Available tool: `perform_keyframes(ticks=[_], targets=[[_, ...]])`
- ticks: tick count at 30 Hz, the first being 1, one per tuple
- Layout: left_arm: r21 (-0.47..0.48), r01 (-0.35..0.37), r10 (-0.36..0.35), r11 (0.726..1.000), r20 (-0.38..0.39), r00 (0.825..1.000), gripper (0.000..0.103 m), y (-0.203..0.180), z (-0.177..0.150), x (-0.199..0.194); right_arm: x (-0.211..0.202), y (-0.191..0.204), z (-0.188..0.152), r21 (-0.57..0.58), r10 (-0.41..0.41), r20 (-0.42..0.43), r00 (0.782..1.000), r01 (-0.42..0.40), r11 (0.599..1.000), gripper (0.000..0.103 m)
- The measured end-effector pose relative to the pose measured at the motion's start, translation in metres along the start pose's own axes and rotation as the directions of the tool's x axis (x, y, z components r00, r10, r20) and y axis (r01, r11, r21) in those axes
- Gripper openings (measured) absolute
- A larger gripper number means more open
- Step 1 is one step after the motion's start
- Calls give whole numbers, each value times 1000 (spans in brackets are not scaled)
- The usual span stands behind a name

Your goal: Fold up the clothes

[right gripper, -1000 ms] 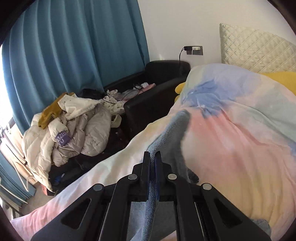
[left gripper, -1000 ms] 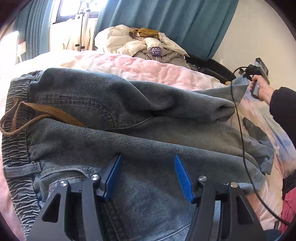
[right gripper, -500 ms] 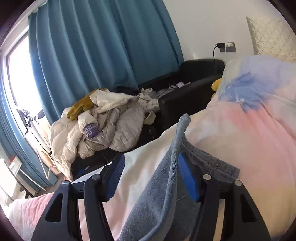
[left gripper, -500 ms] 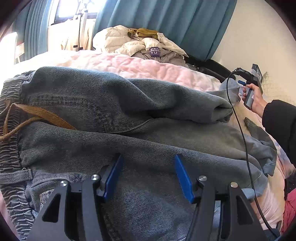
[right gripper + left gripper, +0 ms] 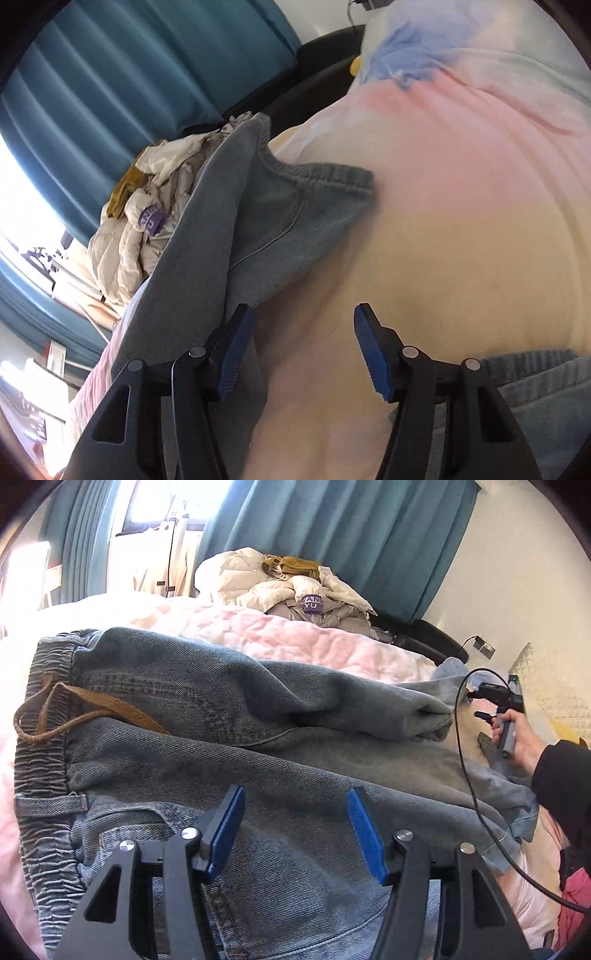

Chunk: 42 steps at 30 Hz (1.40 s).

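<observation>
1. The jeans [image 5: 258, 746] were spread on the bed cover [image 5: 461, 221].
2. Both the left gripper [image 5: 295, 827] and right gripper [image 5: 303, 354] were released, nothing grasped.
3. The leg bunched beside the jeans' hem [image 5: 317, 177] could be folded crooked.

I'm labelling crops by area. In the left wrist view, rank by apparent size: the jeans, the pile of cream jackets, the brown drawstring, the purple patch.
1. jeans, though nearest the camera
2. pile of cream jackets, farther off
3. brown drawstring
4. purple patch

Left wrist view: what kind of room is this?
Most likely a bedroom: jeans spread on a bed with a pink quilt, teal curtains at a window, and a heap of pale jackets behind.
</observation>
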<state>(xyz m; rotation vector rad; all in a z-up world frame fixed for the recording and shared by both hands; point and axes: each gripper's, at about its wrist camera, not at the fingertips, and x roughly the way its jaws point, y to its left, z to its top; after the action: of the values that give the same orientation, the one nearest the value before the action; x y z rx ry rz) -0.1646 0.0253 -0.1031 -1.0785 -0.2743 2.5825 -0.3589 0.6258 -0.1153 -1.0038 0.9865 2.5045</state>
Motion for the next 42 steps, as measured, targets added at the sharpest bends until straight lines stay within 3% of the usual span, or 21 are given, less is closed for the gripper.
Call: perform_keyframes(ticks=[3, 5, 7, 9, 12, 15, 19, 22, 25, 30, 32, 34, 38, 40, 42], targets=[[5, -7, 7, 1000, -8, 1000, 60, -1, 1, 6, 23, 12, -6, -2, 88, -30, 996, -88, 996, 57], [5, -11, 11, 1000, -12, 1000, 60, -1, 3, 12, 36, 21, -6, 2, 86, -32, 996, -86, 996, 57], [-1, -11, 11, 1000, -20, 1000, 60, 0, 5, 18, 45, 33, -5, -4, 77, -33, 997, -77, 997, 46], [-8, -11, 11, 1000, -22, 1000, 60, 3, 6, 21, 48, 56, -3, -82, 2, -40, 999, -5, 997, 12], [-21, -4, 4, 1000, -21, 1000, 60, 4, 8, 21, 50, 96, 4, -217, -160, -56, 985, 145, 965, 7], [-22, 14, -14, 1000, -1, 1000, 60, 4, 8, 12, 34, 127, 22, -223, -207, -61, 976, 189, 956, 5], [-36, 32, -32, 999, 21, 999, 60, 7, 6, 1, -19, 175, 54, -268, -188, 46, 981, 193, 944, 4], [-59, 45, -43, 997, 28, 999, 60, 12, 5, -7, -57, 181, 72, -245, -176, 116, 977, 200, 949, 4], [-88, 63, -61, 994, 27, 998, 60, 19, 6, -12, -60, 155, 73, -209, -224, 118, 967, 245, 947, 4], [-113, 78, -75, 991, 34, 997, 60, 22, 9, -19, -34, 43, 12, -77, -365, -62, 929, 360, 930, 4], [-110, 78, -75, 991, 34, 997, 60, 21, 10, -19, -24, 2, -10, 7, -368, -145, 919, 372, 928, 4], [-106, 72, -69, 992, 31, 997, 60, 20, 10, -18, -23, -12, -16, 44, -346, -164, 924, 357, 933, 4], [-103, 65, -63, 993, 19, 998, 60, 19, 9, -14, -46, 34, 20, -15, -261, -71, 963, 261, 965, 4], [-92, 59, -58, 994, 16, 998, 60, 17, 8, -13, -68, 81, 43, -113, -200, 33, 979, 202, 973, 3], [-80, 49, -48, 996, 12, 999, 60, 15, 7, -12, -90, 123, 61, -206, -130, 133, 982, 156, 966, 2]])
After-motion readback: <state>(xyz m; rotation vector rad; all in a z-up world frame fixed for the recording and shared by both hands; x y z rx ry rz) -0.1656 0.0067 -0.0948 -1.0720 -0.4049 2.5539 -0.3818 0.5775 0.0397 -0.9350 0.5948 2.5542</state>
